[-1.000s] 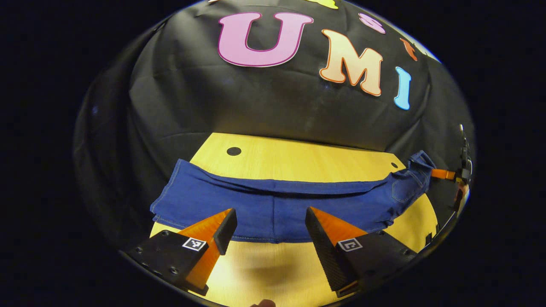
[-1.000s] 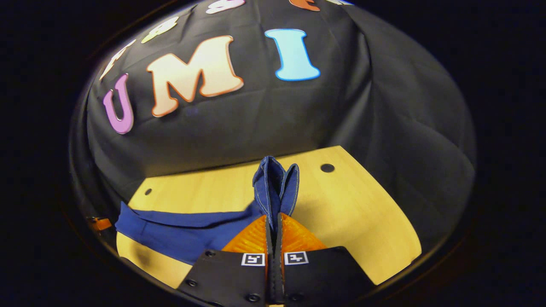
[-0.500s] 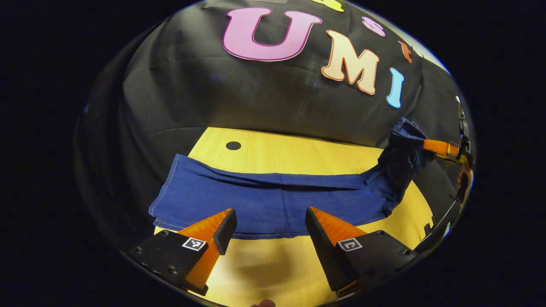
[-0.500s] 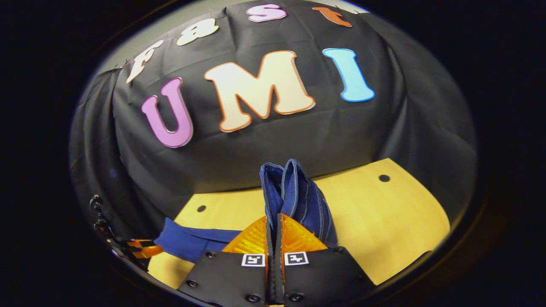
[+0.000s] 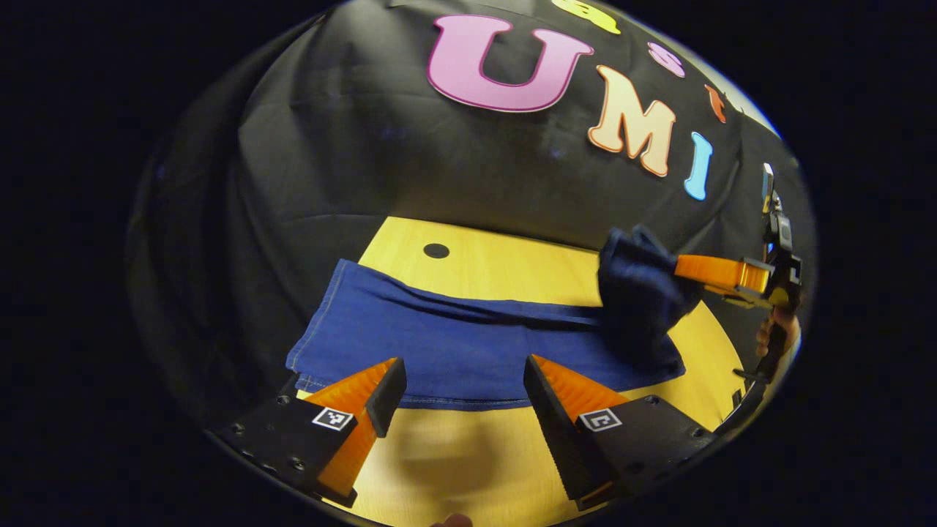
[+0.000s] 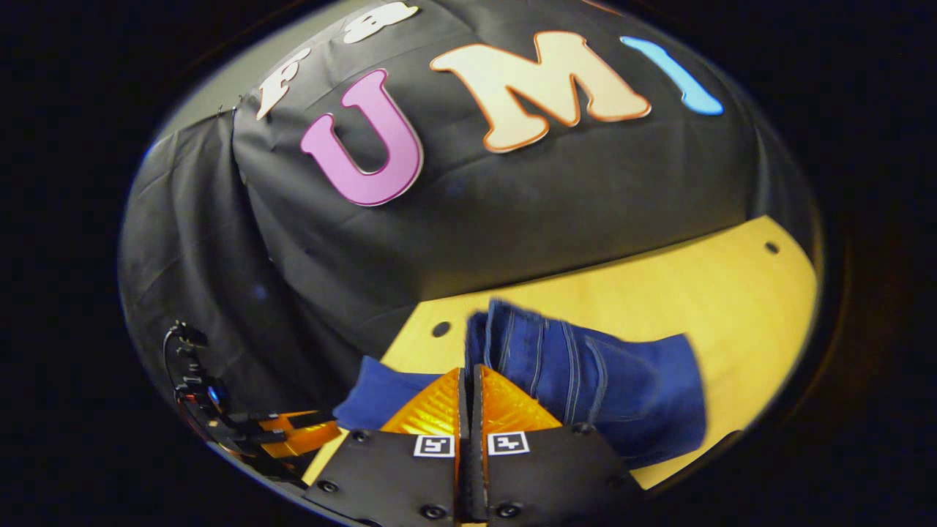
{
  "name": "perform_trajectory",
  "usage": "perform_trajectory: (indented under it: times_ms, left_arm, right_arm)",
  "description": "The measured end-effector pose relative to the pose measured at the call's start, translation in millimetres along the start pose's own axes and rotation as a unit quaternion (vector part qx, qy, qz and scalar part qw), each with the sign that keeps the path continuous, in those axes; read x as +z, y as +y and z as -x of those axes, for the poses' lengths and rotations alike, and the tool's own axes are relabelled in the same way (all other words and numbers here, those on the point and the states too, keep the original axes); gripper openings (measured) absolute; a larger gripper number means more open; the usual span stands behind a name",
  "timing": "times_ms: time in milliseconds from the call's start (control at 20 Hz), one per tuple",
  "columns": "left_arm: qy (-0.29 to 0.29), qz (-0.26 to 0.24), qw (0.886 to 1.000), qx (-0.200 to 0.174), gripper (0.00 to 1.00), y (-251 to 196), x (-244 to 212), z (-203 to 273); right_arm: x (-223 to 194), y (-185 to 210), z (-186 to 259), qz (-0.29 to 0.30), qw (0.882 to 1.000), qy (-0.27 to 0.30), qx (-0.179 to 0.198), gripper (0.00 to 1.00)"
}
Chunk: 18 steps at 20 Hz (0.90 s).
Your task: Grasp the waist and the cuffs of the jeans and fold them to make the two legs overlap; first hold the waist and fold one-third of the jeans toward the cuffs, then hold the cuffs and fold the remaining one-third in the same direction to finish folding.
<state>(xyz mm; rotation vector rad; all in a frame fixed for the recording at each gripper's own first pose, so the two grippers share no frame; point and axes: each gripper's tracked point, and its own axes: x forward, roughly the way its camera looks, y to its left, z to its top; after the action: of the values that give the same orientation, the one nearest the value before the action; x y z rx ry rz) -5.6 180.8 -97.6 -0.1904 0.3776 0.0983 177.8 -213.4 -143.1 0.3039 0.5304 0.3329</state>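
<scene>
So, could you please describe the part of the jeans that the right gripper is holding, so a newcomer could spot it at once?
Start at the yellow wooden table, where the blue jeans lie flat in a long strip. At one end of that strip, a bunched, darker wad of denim, the waist end, is raised off the table, pinched by the right gripper. It alone stands up; everything else lies flat.

Black cloth wall (image 5: 410, 161), creased, across the upper half of both views. Below it, yellow wooden desk (image 5: 512, 267) with a grain, lit brightly from above. Small dark round holes (image 5: 436, 251) near the desk's far corners.
</scene>
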Motion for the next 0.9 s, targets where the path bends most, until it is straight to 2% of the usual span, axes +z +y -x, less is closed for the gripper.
perform_trajectory:
  times_ms: [150,350,650,800,900]
  left_arm:
    - [0.001,0.021,1.000,0.018,0.96,18,-4,1]
    - [-0.005,0.033,0.998,0.048,0.96,47,-7,2]
    - [-0.015,0.034,0.995,0.093,0.96,96,-4,-4]
    - [-0.009,0.051,0.994,0.100,0.96,112,-11,-16]
    - [-0.007,0.065,0.993,0.100,0.96,119,-16,-24]
  right_arm:
    - [-8,-19,5,-0.002,0.999,0.043,-0.006,0.02]
    - [-22,-15,-6,0.006,0.997,0.070,-0.006,0.02]
    - [-14,-15,-2,0.015,0.997,0.070,0.000,0.02]
    - [-11,-13,-2,0.009,0.998,0.056,0.008,0.03]
    - [-7,-23,7,0.017,0.999,0.051,-0.003,0.24]
